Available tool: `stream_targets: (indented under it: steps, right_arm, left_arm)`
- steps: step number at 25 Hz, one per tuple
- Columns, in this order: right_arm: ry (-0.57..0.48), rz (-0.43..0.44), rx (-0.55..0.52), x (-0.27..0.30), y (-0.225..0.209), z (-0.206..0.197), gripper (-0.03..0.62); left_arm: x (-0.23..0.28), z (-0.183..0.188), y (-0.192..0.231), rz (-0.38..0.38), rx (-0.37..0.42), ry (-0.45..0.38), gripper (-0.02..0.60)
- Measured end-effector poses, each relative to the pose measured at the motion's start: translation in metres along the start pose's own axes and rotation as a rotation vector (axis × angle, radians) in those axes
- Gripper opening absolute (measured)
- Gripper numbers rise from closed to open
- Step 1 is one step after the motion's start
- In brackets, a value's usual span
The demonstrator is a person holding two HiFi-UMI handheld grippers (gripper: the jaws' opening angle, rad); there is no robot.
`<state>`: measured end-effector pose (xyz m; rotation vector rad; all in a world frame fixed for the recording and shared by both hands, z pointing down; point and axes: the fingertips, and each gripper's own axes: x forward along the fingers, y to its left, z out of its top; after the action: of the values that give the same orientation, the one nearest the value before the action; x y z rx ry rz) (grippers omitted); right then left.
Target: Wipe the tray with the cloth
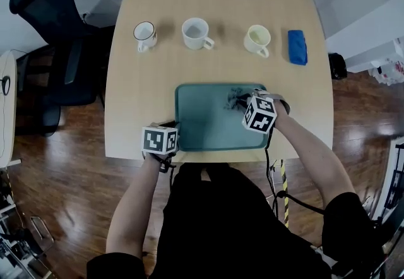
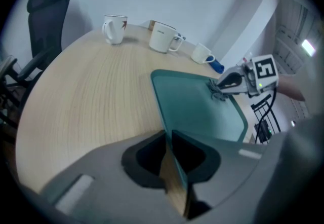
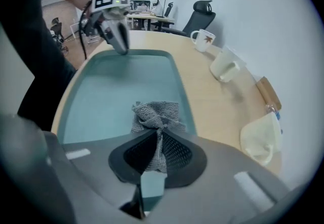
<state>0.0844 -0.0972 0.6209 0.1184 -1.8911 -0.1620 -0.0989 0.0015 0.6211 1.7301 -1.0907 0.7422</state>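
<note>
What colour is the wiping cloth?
The cloth is grey mesh; right gripper view shows it best.

Teal rectangular tray (image 1: 202, 120) lies flat at bench (image 1: 142, 91) 6 o'clock edge; grey mesh cloth (image 3: 156, 114) bunched on it, tray's 1 o'clock.

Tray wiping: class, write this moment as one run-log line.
left gripper: clamps tray edge | right gripper: holds cloth on tray

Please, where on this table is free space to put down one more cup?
The table is bare left of the tray, below the left mug; also right of the tray, below the blue pad. Crowded: the tray's right half, where the right tool holds the cloth.
</note>
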Motion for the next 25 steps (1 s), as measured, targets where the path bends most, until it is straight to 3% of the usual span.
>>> stream_targets:
  steps: [3,7,14,22,25]
  right_arm:
    - [0.031,-0.033,0.024,0.007,-0.042,0.002,0.038]
    - [0.027,-0.055,0.028,0.006,-0.044,0.006,0.037]
    - [-0.009,-0.014,0.000,-0.006,0.024,0.011,0.037]
    - [-0.035,0.137,-0.104,-0.024,0.140,0.013,0.038]
    - [-0.027,0.146,-0.126,-0.022,0.147,0.016,0.038]
  left_arm:
    - [0.000,0.001,0.001,0.003,-0.002,-0.013,0.043]
    - [0.000,0.001,0.002,-0.001,-0.011,-0.025,0.043]
    - [-0.002,-0.001,0.004,-0.004,-0.013,-0.023,0.043]
    - [0.000,0.000,0.002,-0.001,-0.010,-0.026,0.043]
    - [-0.001,-0.001,0.003,0.004,-0.010,-0.026,0.043]
